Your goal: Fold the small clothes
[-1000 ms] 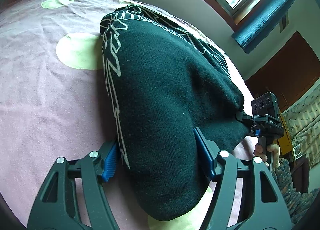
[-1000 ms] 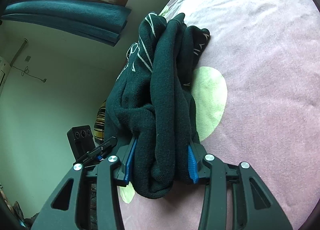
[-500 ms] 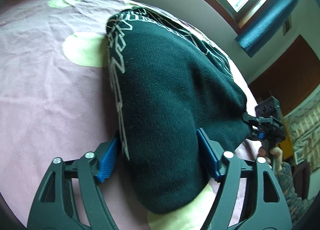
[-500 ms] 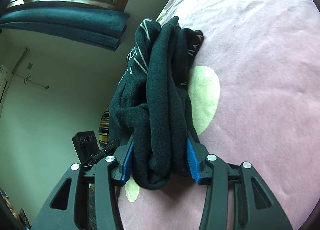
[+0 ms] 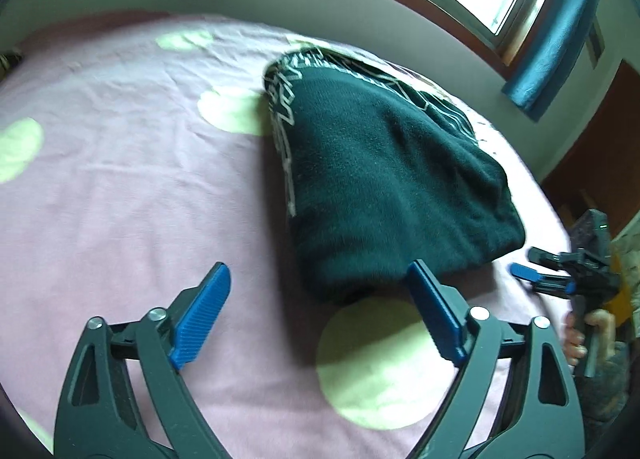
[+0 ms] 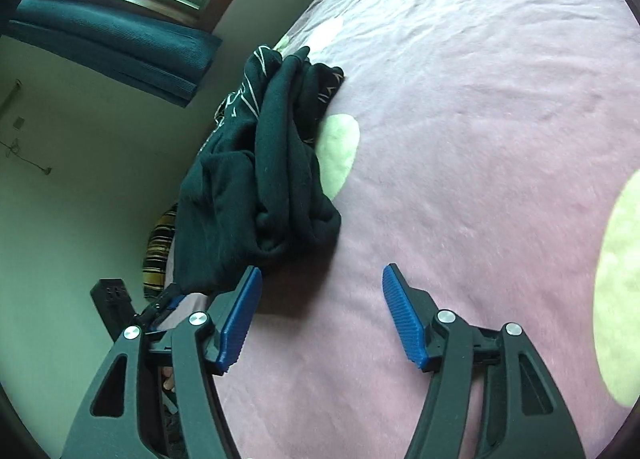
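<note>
Letting go cleanly matters here: the dark folded garment (image 5: 384,179) lies on the pink bed (image 5: 140,187). The left claw (image 5: 316,299) and right claw (image 6: 320,315) are opening wide, nothing between them; withdraw without snagging the near edge.

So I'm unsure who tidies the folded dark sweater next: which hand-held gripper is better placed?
Probably the left hand-held gripper: its opening jaws face the dark sweater squarely. The right hand-held gripper, also opening, points mostly at bare bedsheet.
</note>
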The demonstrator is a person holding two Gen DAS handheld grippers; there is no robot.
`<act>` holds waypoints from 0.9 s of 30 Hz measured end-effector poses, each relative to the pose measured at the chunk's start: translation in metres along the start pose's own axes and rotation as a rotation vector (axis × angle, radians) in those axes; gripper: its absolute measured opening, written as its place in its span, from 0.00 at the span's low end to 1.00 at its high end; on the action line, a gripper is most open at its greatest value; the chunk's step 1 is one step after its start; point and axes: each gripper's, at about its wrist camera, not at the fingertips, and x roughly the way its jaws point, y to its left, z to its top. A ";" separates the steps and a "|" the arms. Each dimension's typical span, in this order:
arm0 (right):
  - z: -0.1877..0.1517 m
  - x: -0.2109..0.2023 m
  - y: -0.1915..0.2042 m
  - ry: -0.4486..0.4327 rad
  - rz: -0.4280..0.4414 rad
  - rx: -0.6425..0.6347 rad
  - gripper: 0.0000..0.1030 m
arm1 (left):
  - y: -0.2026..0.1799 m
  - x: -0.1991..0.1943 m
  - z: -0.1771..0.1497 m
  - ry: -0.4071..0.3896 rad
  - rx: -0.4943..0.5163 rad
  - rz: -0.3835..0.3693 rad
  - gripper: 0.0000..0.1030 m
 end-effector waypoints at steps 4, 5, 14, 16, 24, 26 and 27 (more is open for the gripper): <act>-0.017 -0.010 0.008 -0.032 -0.074 -0.004 0.75 | -0.015 -0.017 -0.008 -0.059 0.058 0.135 0.92; -0.020 -0.011 0.011 -0.036 -0.095 -0.011 0.76 | -0.019 -0.021 -0.010 -0.072 0.067 0.156 0.94; -0.049 0.001 0.054 -0.054 -0.360 -0.172 0.78 | -0.048 -0.047 -0.024 -0.134 0.071 0.249 0.98; -0.055 0.005 0.066 -0.065 -0.401 -0.214 0.78 | -0.055 -0.050 -0.026 -0.141 0.084 0.273 0.98; -0.062 0.002 0.101 -0.182 -0.484 -0.333 0.81 | -0.076 -0.063 -0.025 -0.172 0.116 0.345 0.98; -0.064 0.002 0.108 -0.206 -0.504 -0.363 0.82 | -0.077 -0.064 -0.023 -0.170 0.112 0.342 0.98; -0.064 0.003 0.112 -0.213 -0.510 -0.374 0.82 | -0.078 -0.065 -0.022 -0.170 0.110 0.345 0.98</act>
